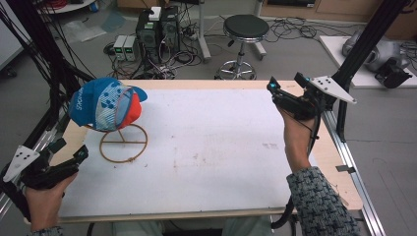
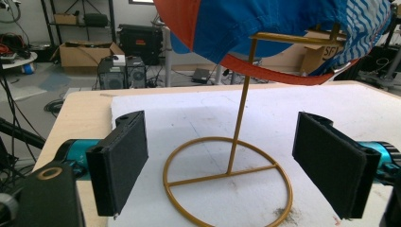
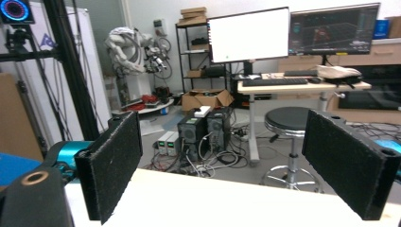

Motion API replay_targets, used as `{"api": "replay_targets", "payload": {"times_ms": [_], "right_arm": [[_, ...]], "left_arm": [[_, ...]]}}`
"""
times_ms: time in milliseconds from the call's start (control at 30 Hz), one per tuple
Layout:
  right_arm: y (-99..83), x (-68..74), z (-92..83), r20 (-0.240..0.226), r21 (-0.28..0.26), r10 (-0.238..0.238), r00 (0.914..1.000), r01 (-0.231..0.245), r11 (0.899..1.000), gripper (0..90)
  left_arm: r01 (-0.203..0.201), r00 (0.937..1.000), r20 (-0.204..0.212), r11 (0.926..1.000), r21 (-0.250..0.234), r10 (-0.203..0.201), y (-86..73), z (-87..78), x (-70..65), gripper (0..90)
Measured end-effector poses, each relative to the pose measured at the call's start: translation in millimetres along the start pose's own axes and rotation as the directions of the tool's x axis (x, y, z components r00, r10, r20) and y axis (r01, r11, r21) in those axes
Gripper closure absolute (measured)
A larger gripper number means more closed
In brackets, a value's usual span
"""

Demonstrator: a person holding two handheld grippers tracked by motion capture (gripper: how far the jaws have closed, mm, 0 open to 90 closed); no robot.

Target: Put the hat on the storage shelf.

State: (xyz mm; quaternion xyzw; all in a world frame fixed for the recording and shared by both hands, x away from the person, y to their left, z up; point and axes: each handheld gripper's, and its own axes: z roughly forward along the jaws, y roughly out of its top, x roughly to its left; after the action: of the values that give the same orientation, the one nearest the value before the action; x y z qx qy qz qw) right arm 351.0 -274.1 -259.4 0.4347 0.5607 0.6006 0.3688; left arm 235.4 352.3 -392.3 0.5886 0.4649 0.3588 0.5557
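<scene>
Left claw (image 2: 227,163) agape (near stand (image 2: 227,177)); right claw (image 3: 239,163) agape

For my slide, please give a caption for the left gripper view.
Open left tongs face a gold wire stand that carries a blue and orange cap.

Hand-held gripper (image 2: 234,161) jaws wide apart, gold wire stand (image 2: 230,176) between, blue-orange cap (image 2: 265,28) atop

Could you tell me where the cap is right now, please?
In the high view, the cap sits atop the gold wire stand at the table's far left, ahead of the open left gripper.
</scene>
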Motion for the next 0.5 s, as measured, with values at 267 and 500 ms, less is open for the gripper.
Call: {"api": "replay_targets", "payload": {"times_ms": [267, 500], "right_arm": [[-29.1, -26.2, -20.7, 0.041, 0.005, 0.015, 0.9990, -0.016, 1.000, 12.2], [-54.3, -42.0, -30.8, 0.056, 0.029, 0.021, 0.9982, -0.022, 0.999, 12.1]], "left_arm": [[-0.004, 1.0000, 0.003, 0.9999, 0.010, 0.004, -2.4, 2.9, -1.8, 19.1], [-0.008, 1.0000, 0.003, 0.9998, 0.016, 0.008, -3.4, 4.1, -2.9, 19.1]]}}
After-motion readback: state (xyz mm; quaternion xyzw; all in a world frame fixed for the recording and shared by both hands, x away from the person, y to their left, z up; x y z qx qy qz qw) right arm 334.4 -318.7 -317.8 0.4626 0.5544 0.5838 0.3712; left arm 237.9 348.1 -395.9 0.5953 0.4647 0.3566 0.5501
